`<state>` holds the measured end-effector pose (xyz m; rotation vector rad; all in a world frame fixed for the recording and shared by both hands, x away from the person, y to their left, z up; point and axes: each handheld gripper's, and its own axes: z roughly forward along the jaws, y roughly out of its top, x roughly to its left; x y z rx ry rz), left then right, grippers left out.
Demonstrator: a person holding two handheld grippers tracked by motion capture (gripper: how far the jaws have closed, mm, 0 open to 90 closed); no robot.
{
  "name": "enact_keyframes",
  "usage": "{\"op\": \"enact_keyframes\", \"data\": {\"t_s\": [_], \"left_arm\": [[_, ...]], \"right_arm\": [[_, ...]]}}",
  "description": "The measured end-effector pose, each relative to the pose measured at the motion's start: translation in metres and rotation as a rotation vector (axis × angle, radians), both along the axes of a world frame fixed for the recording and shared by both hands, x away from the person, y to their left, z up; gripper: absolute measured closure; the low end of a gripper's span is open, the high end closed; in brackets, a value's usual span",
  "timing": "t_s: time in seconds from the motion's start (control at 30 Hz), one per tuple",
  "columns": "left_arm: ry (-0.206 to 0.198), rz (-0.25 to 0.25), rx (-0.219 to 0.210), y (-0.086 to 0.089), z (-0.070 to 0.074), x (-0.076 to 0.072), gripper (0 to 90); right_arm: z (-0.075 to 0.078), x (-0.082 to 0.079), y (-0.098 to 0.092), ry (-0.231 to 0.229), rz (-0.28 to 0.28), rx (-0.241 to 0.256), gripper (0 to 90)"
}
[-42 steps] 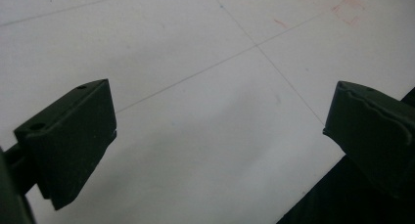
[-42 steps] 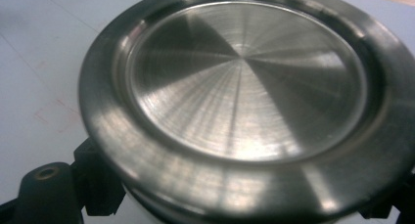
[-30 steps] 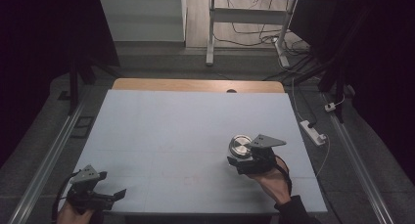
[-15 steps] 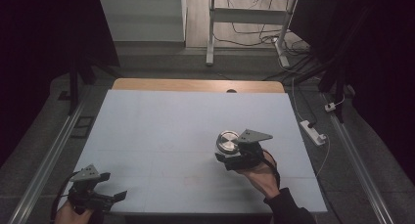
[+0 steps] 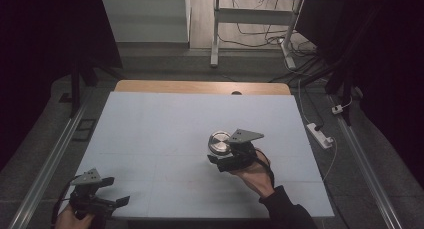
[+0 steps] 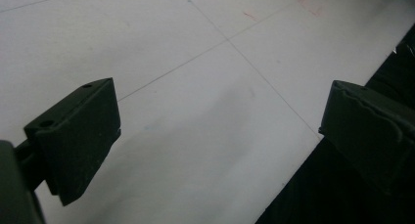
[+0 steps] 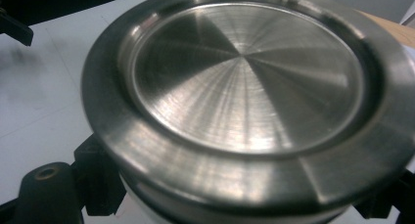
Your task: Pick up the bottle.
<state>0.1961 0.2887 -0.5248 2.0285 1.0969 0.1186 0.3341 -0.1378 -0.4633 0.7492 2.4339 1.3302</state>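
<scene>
Steel round tin (image 5: pixel 219 141) clamped in right tool (image 5: pixel 220 156); left tool (image 5: pixel 116 191) spread wide, empty.

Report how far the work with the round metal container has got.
Done: the right gripper is closed around the metal container, jaws on either side below its lid. In hand: it holds the container over the middle of the white table. Left: setting it down somewhere; the left gripper is open at the near-left corner.
</scene>
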Motion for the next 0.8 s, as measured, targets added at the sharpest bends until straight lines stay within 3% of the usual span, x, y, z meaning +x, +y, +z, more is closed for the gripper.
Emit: {"op": "enact_keyframes", "data": {"t_s": [0.23,0.53,0.8], "left_arm": [[-0.001,-0.019,0.016,-0.002,0.0,0.0,1.9],[0.006,-0.014,-0.007,0.0,0.0,0.001,1.7],[0.014,-0.02,-0.04,0.004,-0.001,0.001,0.5]], "right_arm": [[-0.001,0.002,0.018,0.002,0.035,-0.009,14.5],[-0.002,0.001,0.039,0.013,0.093,-0.01,14.6],[-0.001,0.0,0.043,0.015,0.108,-0.007,14.6]]}}
